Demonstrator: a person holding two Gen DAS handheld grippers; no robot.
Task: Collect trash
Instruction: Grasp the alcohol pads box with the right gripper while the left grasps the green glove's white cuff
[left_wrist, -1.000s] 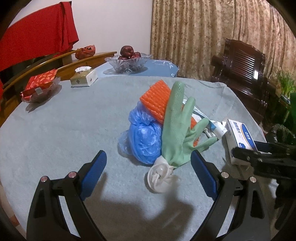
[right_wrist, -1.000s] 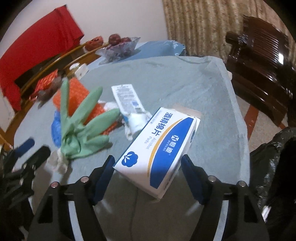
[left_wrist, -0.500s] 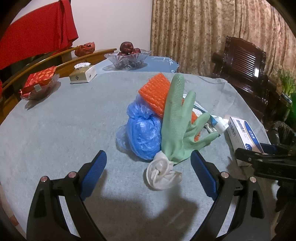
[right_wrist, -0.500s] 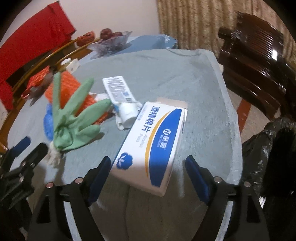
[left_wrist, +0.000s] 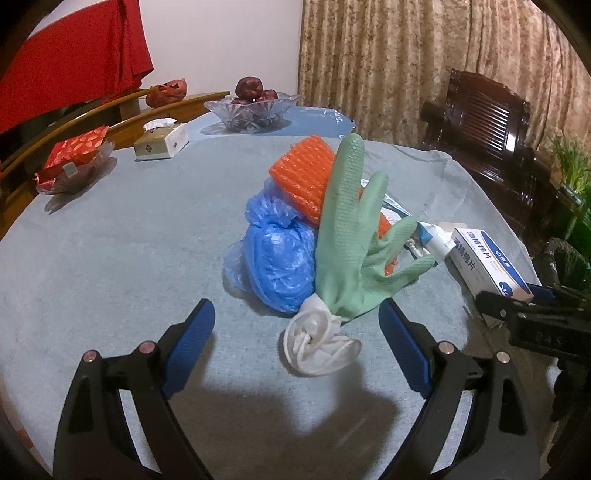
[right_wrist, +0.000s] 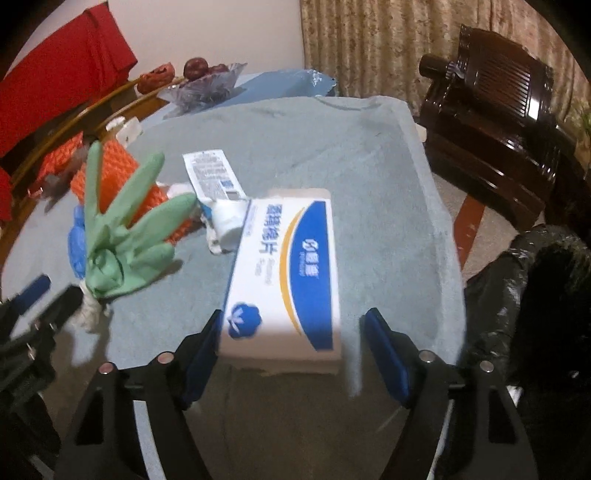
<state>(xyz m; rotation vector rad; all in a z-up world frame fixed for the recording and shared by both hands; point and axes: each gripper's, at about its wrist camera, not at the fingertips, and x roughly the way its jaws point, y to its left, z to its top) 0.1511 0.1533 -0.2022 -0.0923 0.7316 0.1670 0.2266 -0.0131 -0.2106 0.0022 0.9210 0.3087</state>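
A pile of trash lies on the grey-blue tablecloth: a green rubber glove with a knotted white cuff, a crumpled blue plastic bag and an orange foam net. My left gripper is open just short of the cuff. A white and blue box lies lengthwise between the closing jaws of my right gripper. Its left pad is at the box's corner; the right pad stands apart. A printed tube with a white cap lies behind the box.
A black trash bag sits below the table's right edge, beside a dark wooden chair. At the far side stand a glass fruit bowl, a tissue box and a dish of red packets.
In the right wrist view the box has swung from slanted to lengthwise between the jaws and sits closer. In the left wrist view the pile has come slightly nearer.
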